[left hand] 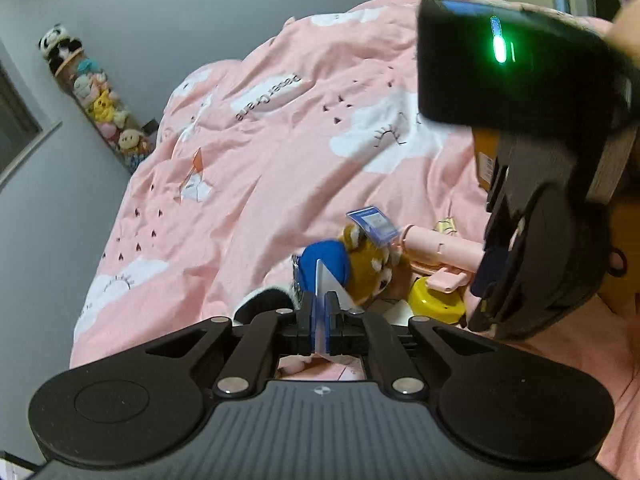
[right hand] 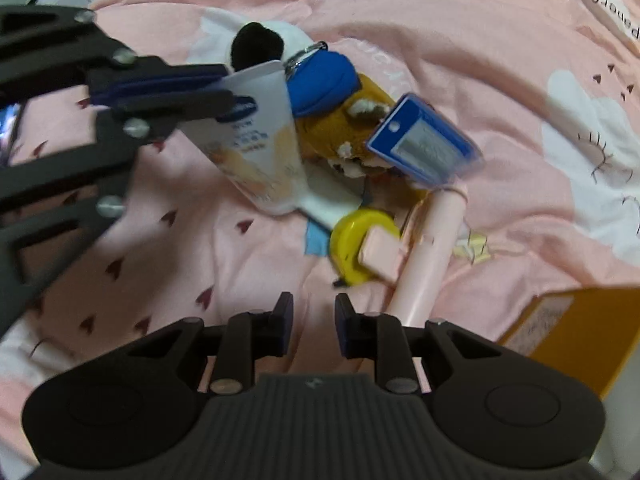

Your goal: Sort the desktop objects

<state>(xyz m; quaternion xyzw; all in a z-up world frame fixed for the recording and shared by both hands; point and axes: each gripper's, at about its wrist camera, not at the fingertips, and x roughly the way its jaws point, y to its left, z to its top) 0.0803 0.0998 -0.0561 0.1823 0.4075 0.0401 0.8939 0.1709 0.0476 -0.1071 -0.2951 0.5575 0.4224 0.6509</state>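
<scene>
My left gripper (left hand: 319, 312) is shut on the flat crimped end of a white cream tube (right hand: 256, 148), held above the pink bedcover; the tube's edge shows between its fingers in the left wrist view (left hand: 326, 280). My right gripper (right hand: 314, 320) is open and empty, just above the bedcover, close to a yellow round tape measure (right hand: 356, 240) and a pink cylindrical device (right hand: 424, 256). A brown plush toy with a blue cap (right hand: 340, 116) and a blue tag (right hand: 424, 144) lies in the pile. A black-and-white plush (right hand: 260, 44) lies behind it.
The pink quilt (left hand: 280, 140) with white clouds covers the bed. An orange cardboard box (right hand: 568, 328) stands at the right. A column of plush toys (left hand: 100, 100) hangs on the grey wall at the far left. The right gripper's body (left hand: 540, 160) fills the left wrist view's right side.
</scene>
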